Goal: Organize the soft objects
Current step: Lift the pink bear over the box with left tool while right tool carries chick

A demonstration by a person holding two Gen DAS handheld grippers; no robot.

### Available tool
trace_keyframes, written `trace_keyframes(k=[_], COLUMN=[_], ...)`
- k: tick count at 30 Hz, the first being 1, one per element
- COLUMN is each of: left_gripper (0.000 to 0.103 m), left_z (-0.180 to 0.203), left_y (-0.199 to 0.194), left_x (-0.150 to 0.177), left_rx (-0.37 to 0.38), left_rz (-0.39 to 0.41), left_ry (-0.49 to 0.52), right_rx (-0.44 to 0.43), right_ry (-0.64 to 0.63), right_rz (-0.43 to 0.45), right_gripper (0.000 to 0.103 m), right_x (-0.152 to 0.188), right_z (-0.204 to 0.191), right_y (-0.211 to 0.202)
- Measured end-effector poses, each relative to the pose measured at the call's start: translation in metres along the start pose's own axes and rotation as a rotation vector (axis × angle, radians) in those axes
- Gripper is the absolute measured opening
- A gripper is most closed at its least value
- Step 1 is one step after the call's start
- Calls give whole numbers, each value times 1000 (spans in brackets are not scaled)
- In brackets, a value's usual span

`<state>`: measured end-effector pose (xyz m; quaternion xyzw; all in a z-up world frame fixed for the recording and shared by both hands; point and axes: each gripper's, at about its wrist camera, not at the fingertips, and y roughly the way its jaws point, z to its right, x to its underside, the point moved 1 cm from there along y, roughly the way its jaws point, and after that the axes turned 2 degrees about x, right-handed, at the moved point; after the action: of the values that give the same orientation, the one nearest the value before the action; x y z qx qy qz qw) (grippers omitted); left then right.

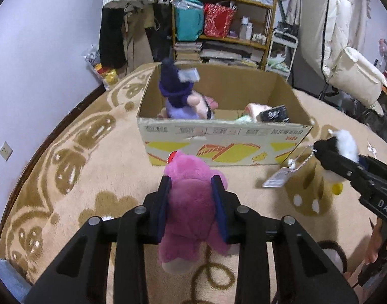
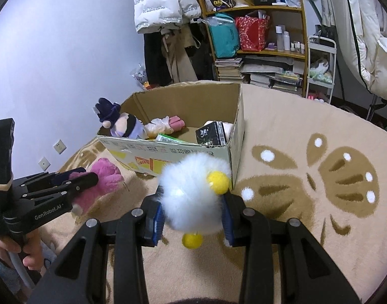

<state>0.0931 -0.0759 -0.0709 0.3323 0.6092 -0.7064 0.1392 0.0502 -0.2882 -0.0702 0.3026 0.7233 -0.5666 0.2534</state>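
My left gripper (image 1: 192,185) is shut on a pink plush bear (image 1: 190,202), which hangs lifted above the carpet just before the cardboard box (image 1: 218,147). The same bear (image 2: 104,179) shows at the left of the right wrist view, between the left gripper's fingers (image 2: 81,177). A fluffy white duck plush (image 2: 193,197) with yellow beak and feet sits squeezed in my shut right gripper (image 2: 193,207), near the box's (image 2: 173,152) front corner. That duck (image 1: 345,149) also appears at the right of the left wrist view with a hanging tag (image 1: 277,178). Inside the box lies a doll in a purple hat (image 1: 175,91).
The box also holds a black tissue pack (image 2: 211,133) and pink soft items (image 2: 173,124). A patterned beige carpet (image 1: 79,152) covers the floor. Behind stand a wooden shelf (image 1: 223,17), hanging coats (image 2: 165,5), a white cart (image 2: 320,63). A hand (image 2: 28,253) grips the left handle.
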Motion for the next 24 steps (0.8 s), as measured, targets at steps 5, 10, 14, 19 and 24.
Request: trace_keyframes(k=[5,10,14,19,24], left_gripper=[30,30,30,30,30], left_z=[3,6,7,9,10], left_y=[-20,-44,-58,-70,-71], left_x=[-5,-18,-32,-54,-80], left_rx=[0,-2,3,4,-4], left_rz=[58,133,176,236,288], left_ry=[24,42,45,56,75], right_rx=[-1,-12,-24,-37,-45], right_ry=[-3,-14,-21,-38,-43], right_rz=[30,81,124,161,180], right_gripper=[39,39,39,39,39], right_x=[-4,-18,-34,-51,-67], right_z=[-2,-6,-9,-13,-14], right_y=[-11,-23,-31,-33,-27])
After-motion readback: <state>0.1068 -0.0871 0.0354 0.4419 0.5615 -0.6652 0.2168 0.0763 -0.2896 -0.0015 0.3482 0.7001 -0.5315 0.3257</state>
